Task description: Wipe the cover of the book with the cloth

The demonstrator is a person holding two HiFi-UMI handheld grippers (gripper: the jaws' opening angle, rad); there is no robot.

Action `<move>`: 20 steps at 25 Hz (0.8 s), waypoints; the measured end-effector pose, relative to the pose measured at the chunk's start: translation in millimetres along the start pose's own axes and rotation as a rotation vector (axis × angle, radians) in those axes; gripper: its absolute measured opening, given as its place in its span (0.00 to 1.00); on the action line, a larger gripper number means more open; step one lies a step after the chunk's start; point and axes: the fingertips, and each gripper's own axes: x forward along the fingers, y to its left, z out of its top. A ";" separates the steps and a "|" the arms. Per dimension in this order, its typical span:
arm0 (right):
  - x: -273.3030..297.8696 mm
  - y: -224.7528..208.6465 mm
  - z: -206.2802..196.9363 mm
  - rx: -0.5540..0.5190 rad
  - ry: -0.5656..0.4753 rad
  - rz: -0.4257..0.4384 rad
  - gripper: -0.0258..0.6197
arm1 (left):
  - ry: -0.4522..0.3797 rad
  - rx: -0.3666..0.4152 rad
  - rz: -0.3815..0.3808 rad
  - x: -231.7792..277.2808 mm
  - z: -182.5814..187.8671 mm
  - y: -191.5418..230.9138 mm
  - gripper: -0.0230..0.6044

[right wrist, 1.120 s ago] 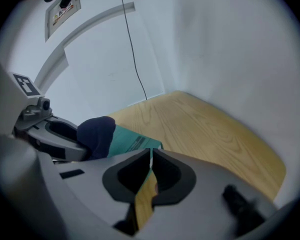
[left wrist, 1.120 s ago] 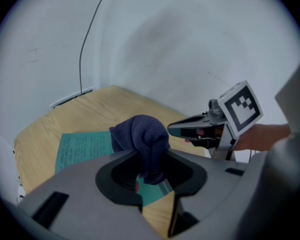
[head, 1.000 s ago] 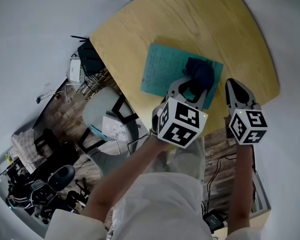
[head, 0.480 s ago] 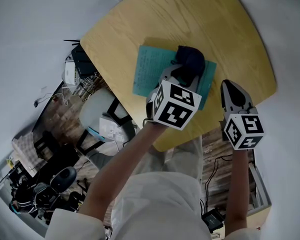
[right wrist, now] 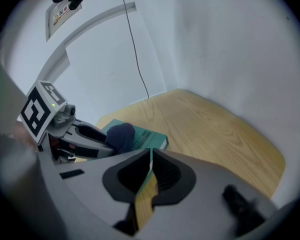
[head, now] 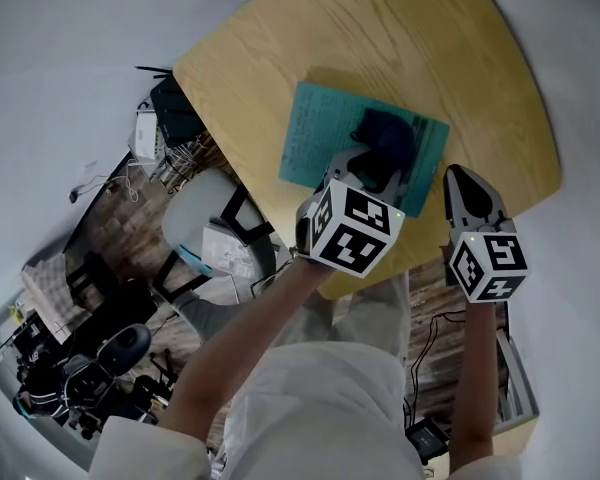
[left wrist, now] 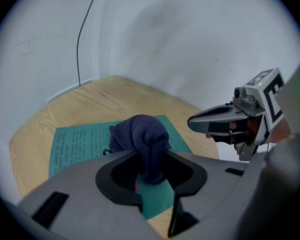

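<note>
Left tongs (head: 376,171) clamped on the dark blue cloth (head: 388,133), which rests on the teal book (head: 320,138) | book flat near the front edge of the wooden worktop (head: 380,38) | right tongs (head: 464,178) closed, empty, just right of the book.

Head view first: it's up high, staring steeply down so the whole wooden tabletop (head: 400,38) fits in, the teal book (head: 320,133) small and far below. The left gripper view rides low behind its own jaws, right on top of the book, facing across the tabletop to the white wall (left wrist: 190,39), with the right gripper (left wrist: 205,121) poking in at its right edge. The right gripper view faces much the same way from beside the book, a little farther off, catching the left gripper (right wrist: 102,141) at its left, and all three views share the book and the dark blue cloth (right wrist: 121,133) on it.
</note>
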 end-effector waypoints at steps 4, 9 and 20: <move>0.4 7.5 -5.3 -0.001 0.002 0.002 0.09 | 0.010 0.005 -0.010 -9.3 -19.1 -10.5 0.26; 0.2 15.9 -9.2 -0.001 -0.001 0.002 0.09 | 0.029 0.015 -0.032 -20.3 -41.2 -25.3 0.26; -16.0 22.1 -18.4 0.021 -0.016 -0.016 0.09 | 0.046 0.044 -0.075 -50.6 -68.4 -51.9 0.26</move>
